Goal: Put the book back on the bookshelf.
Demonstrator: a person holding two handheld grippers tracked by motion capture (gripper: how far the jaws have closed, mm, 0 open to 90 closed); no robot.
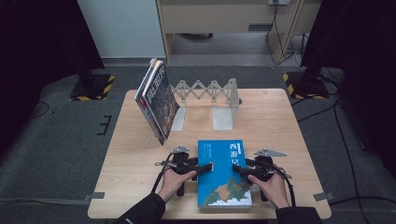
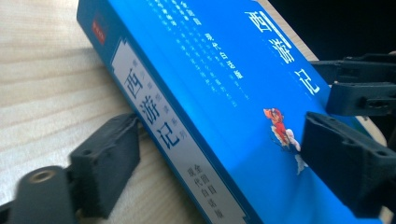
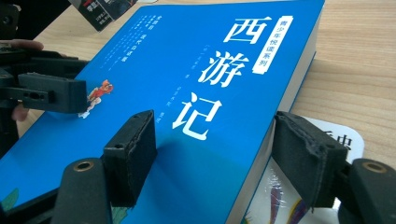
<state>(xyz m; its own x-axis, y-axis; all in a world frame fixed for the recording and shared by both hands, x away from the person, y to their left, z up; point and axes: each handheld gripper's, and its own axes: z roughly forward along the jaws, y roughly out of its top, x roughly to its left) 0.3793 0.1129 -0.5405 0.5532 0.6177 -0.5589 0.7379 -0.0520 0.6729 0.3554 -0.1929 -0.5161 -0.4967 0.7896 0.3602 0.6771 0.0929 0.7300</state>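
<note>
The left tongs point(image 1: 201, 169) straddle the spine edge of a thick blue paperback book with white Chinese title characters point(image 1: 223, 171), one jaw above the cover and one below; contact is not clear. The right tongs point(image 1: 240, 169) clasp its opposite page edge. The book lies near the front of the pale wooden worktop point(image 1: 275, 121), over a white printed sheet point(image 3: 336, 135).

The blue book point(image 3: 196, 93) has a glossy, smooth paper cover that catches light, and beside it the table point(image 1: 280, 121) is pale matt wood with visible grain. Against the book's edges, the gripper pads point(image 3: 133, 154) look like rough, matt black foam.
</note>
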